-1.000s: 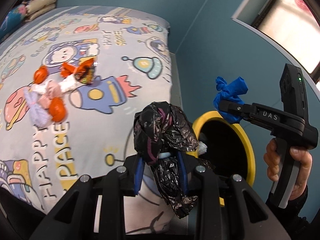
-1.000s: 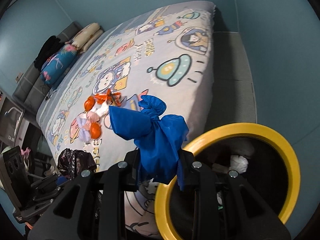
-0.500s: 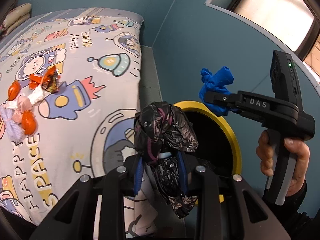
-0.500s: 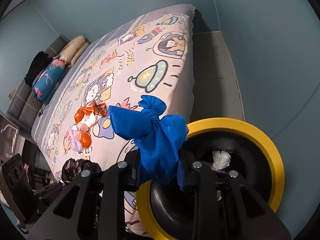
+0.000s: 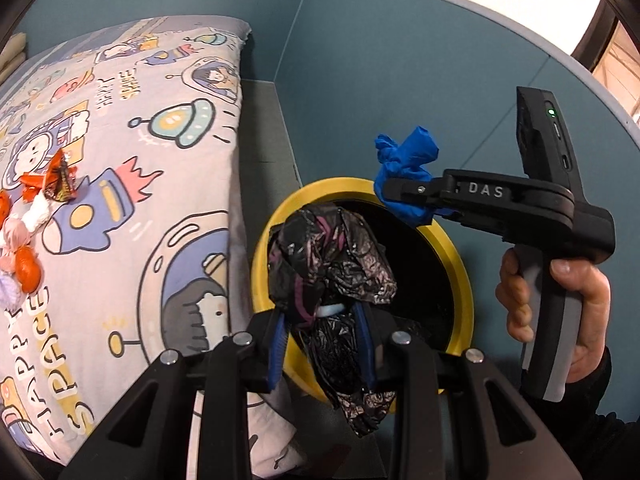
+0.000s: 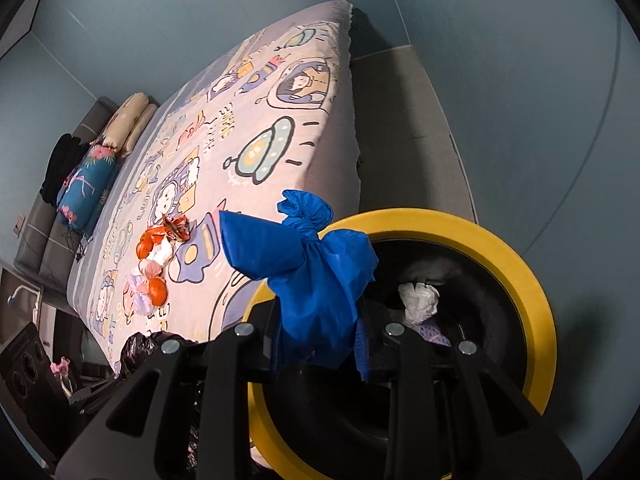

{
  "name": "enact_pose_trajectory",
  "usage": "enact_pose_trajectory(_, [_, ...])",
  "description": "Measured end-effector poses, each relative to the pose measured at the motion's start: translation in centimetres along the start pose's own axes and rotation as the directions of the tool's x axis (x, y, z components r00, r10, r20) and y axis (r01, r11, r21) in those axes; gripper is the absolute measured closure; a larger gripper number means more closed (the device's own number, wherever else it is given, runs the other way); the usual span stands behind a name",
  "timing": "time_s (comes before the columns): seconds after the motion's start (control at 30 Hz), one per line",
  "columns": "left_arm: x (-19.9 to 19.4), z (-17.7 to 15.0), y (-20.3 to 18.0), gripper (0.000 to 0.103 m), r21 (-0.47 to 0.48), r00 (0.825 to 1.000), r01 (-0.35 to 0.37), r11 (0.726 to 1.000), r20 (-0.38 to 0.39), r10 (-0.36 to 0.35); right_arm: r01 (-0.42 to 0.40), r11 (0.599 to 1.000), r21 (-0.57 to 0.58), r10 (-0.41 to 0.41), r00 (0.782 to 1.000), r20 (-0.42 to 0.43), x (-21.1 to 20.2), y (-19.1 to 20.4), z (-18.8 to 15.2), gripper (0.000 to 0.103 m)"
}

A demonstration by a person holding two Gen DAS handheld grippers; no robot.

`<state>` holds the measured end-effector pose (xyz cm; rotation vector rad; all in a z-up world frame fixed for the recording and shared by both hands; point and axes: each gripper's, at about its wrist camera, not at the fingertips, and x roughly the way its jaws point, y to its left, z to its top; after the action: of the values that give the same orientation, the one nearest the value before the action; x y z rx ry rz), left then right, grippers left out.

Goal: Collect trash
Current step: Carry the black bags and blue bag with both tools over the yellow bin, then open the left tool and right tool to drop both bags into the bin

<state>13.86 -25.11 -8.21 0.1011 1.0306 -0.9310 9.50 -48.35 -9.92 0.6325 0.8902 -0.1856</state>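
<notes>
My left gripper is shut on a crumpled black plastic bag and holds it over the near rim of a black bin with a yellow rim. My right gripper is shut on a knotted blue bag above the same bin; it also shows in the left wrist view over the bin's far rim. White crumpled trash lies inside the bin. More trash, orange, white and pink pieces, lies on the bed.
The bed with a cartoon space sheet stands left of the bin. Teal walls close in behind and right of the bin. A grey floor strip runs between bed and wall. Pillows lie at the bed's far end.
Both grippers have moved from over the bed toward the bin with their bags. The black bag now hangs over the bin's rim, and the blue bag is over its opening.
</notes>
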Motion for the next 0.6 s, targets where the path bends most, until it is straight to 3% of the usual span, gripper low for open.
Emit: enact_pose_trajectory(0.6, [3.0, -0.3, -1.3, 0.075, 0.034, 0.998, 0.023, 0.999, -0.059, -0.021, -0.018, 0.997, 0.080, 0.019, 1.000, -0.015, 1.3, -3.0, -0.2, 0.073])
